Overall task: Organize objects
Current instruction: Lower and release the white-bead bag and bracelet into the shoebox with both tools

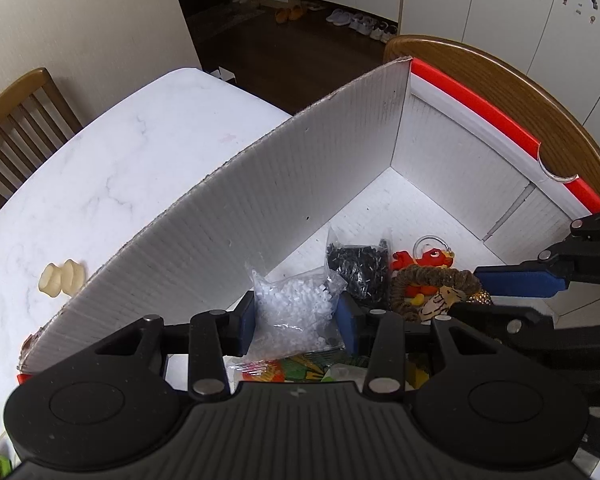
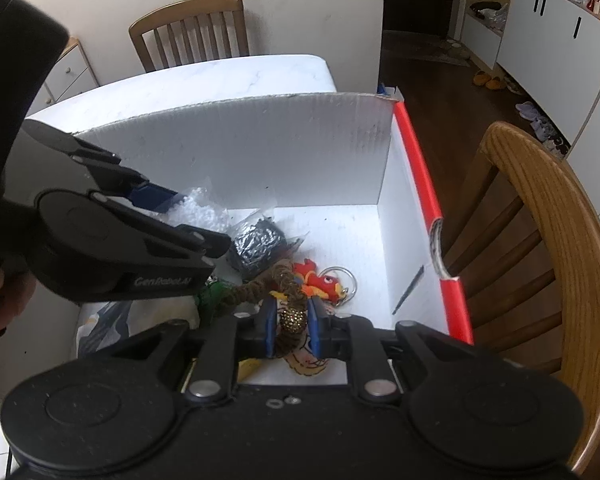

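A big white cardboard box with a red rim [image 1: 472, 98] sits on the white marble surface [image 1: 112, 160], near its far edge, beside a round-backed wooden chair [image 2: 560, 216]; both hand-held grippers reach down into the box.

The left hand-held gripper [image 1: 296, 316] has its blue pads pressed on both sides of a clear plastic bag of small white beads [image 1: 296, 308], so it is gripping that bag; the bag is low in the box, close to the long white wall. Just beside it, nearer the far corner of the box, lies a clear plastic bag of small black beads [image 1: 358, 268].

The right hand-held gripper [image 2: 293, 326] is nearly closed; a small gold glittery ball [image 2: 293, 318] sits between its blue pads, with a brown braided rope loop [image 2: 260, 286] joined to it; I cannot tell if the pads are pressing on the ball or just next to it. Right beside the rope, on the box floor, is a red and orange toy charm with a silver ring [image 2: 324, 282]. A flat picture card [image 1: 440, 300] lies under the rope.

Outside the box, on the surface by the long wall, sits a small pale yellow lumpy thing [image 1: 62, 278]; another wooden chair with slats [image 2: 188, 34] stands at the far edge of the surface.
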